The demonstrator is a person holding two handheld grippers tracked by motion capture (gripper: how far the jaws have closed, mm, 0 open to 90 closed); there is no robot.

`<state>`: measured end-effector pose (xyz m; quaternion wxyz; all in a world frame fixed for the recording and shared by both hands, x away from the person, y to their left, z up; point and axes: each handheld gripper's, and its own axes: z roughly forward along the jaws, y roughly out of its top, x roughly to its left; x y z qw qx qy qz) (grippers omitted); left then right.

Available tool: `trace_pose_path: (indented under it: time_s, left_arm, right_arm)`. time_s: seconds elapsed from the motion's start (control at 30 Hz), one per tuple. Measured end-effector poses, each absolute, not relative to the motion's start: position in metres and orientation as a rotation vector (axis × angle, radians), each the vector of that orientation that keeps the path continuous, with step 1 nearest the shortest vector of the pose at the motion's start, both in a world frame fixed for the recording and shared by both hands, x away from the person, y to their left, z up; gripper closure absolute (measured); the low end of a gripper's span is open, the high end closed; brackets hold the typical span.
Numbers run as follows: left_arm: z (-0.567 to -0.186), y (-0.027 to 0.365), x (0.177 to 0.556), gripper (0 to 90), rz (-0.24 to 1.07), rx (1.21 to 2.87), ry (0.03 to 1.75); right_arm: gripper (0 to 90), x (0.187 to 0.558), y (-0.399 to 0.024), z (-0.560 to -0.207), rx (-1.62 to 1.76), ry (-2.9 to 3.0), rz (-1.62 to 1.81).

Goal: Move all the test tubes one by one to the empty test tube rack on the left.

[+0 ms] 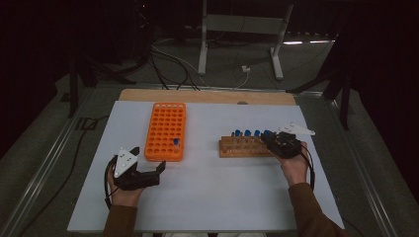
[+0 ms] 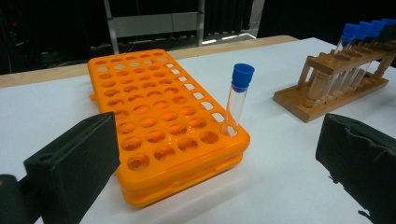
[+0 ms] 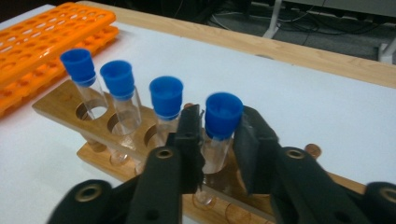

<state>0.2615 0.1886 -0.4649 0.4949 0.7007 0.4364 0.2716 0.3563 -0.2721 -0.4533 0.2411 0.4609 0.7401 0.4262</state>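
Note:
An orange tube rack [image 1: 165, 131] lies left of centre on the white table, and one blue-capped test tube [image 1: 176, 142] stands in a hole near its front right corner. My left gripper [image 1: 148, 159] rests just in front of that rack, open, with nothing between its black pads [image 2: 74, 158]. A wooden rack [image 1: 244, 148] on the right holds several blue-capped tubes. My right gripper [image 3: 218, 140] is at the rack's right end, shut on the glass of the last tube [image 3: 223, 114] just under its cap. That tube still stands in its hole, and three more tubes [image 3: 166, 95] stand beside it.
The white table sheet [image 1: 212, 197] has free room in front of and between the two racks. A wooden strip [image 1: 207, 96] runs along the table's far edge. Beyond it, a metal stand [image 1: 242, 29] and cables sit on the dark floor.

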Motion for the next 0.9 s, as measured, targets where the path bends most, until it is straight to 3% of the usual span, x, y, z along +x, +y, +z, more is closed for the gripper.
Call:
trace_pose_path:
  time_s: [0.9]
  left_arm:
    - [-0.4665, 0.1914, 0.2615, 0.7, 0.668, 1.692, 1.073]
  right_arm:
    - [77.0, 0.3577, -0.2648, -0.4586, 1.267, 2.002, 1.137]
